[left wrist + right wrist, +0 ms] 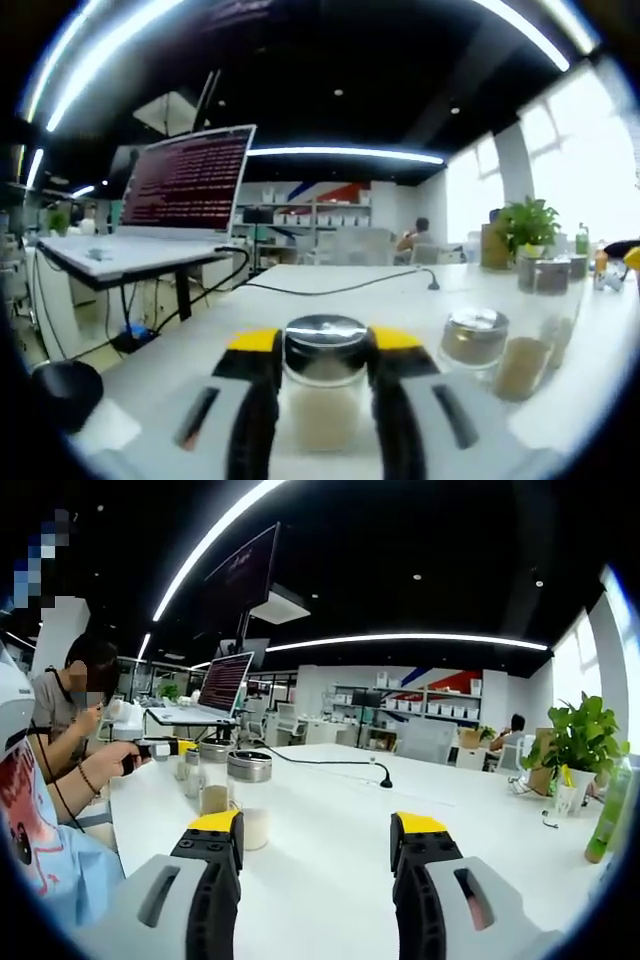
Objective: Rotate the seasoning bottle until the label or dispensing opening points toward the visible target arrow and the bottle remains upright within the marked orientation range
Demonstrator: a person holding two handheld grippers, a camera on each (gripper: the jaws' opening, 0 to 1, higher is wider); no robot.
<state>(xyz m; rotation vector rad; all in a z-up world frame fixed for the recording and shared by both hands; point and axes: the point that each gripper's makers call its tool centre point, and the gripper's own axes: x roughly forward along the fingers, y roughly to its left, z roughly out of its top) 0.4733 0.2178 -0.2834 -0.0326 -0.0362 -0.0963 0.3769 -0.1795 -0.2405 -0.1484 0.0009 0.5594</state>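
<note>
A glass seasoning bottle (323, 400) with a chrome lid and pale powder inside stands upright on the white table (330, 285). My left gripper (325, 342) is shut on it, with a yellow-tipped jaw against each side just under the lid. In the right gripper view the same gripper (165, 748) comes in from the left, held by a person's hand (112, 763), at the farthest bottle (187, 764) of a short row. My right gripper (318, 826) stands open above the bare table (330, 880), with nothing between its jaws. The nearest bottle (250, 798) lies ahead and to its left.
Two more seasoning bottles (475, 340) (524, 365) stand right of the held one. An open laptop (190, 180) sits on a side desk, and a black cable (340, 290) crosses the table. A potted plant (580, 745), a green bottle (605, 820) and jars (550, 275) line the right edge. A seated person (70, 715) is at the left.
</note>
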